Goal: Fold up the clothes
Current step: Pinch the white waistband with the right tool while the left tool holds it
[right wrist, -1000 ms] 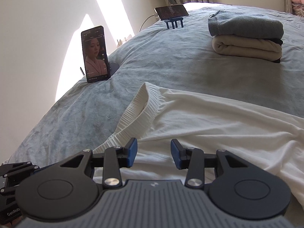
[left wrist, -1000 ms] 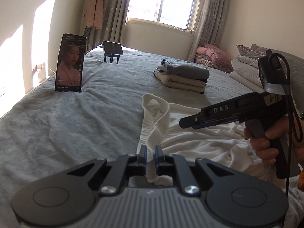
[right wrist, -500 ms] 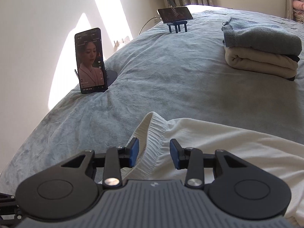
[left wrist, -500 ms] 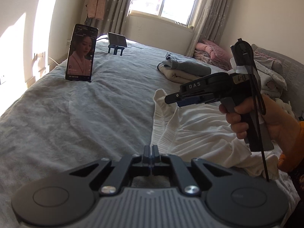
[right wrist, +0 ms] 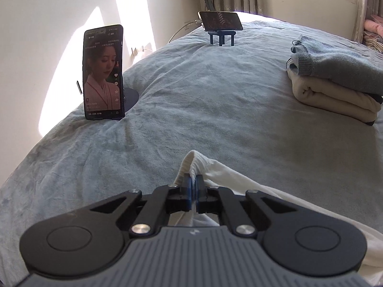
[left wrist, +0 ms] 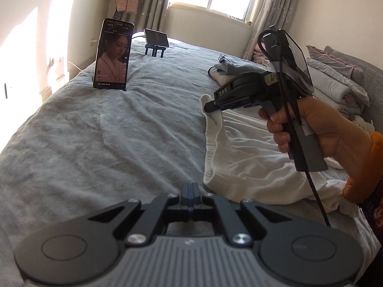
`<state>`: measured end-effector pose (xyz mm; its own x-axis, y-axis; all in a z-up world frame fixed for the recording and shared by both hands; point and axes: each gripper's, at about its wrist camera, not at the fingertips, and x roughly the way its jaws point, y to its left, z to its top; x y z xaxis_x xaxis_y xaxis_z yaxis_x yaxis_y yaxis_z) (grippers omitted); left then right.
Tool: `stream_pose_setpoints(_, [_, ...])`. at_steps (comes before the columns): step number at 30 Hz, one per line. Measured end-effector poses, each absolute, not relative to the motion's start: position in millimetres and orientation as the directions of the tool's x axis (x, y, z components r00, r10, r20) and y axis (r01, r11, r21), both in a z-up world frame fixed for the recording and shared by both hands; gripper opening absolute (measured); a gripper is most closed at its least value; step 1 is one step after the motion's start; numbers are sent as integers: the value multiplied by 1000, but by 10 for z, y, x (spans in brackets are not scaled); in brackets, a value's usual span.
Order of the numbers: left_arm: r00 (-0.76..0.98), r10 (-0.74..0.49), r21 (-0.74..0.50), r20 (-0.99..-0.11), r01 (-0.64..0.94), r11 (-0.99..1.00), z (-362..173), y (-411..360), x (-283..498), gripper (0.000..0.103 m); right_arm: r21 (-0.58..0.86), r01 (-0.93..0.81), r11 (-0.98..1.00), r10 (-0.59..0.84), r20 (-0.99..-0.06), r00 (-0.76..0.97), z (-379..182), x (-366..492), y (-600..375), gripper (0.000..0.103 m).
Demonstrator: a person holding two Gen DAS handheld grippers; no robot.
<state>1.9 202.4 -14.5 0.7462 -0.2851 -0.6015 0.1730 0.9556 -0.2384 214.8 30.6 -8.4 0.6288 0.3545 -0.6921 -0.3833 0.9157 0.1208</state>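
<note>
A white garment (left wrist: 244, 157) with a ribbed waistband lies crumpled on the grey bed (left wrist: 107, 131). My right gripper (right wrist: 193, 179) is shut on the waistband's far corner (right wrist: 189, 161); in the left wrist view it (left wrist: 210, 106) holds that corner lifted off the bed. My left gripper (left wrist: 190, 187) is shut, just left of the garment's near edge; no cloth shows between its fingers.
A phone on a stand (left wrist: 112, 56) plays a video at the bed's left. A second phone on a blue stand (left wrist: 156, 39) sits further back. A stack of folded clothes (right wrist: 335, 81) lies at the right. Pillows and bedding (left wrist: 335, 81) lie far right.
My right gripper closed on the waistband corner and lifted it. My left gripper, which held the waistband a second ago, has shut fully and now sits beside the garment's edge.
</note>
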Motion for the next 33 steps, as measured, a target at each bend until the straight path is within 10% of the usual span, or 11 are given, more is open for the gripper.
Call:
stream_pose_setpoints(16, [711, -409, -422, -572, 173, 890, -154, 2058, 155, 44, 82, -372, 925, 321, -695, 644, -17, 2339, 299, 3])
stream_pose_setpoints(24, [686, -477, -560, -550, 121, 820, -248, 2126, 252, 48, 131, -354, 926, 339, -701, 627, -90, 2416, 276, 4])
stream_pose_setpoints(30, [683, -502, -621, -532, 88, 778, -274, 2193, 264, 45, 254, -334, 908, 410, -705, 578, 18, 2391, 139, 15])
stream_pose_setpoints(33, [682, -503, -650, -531, 54, 758, -277, 2224, 272, 43, 296, -335, 894, 441, -705, 556, 75, 2330, 115, 42])
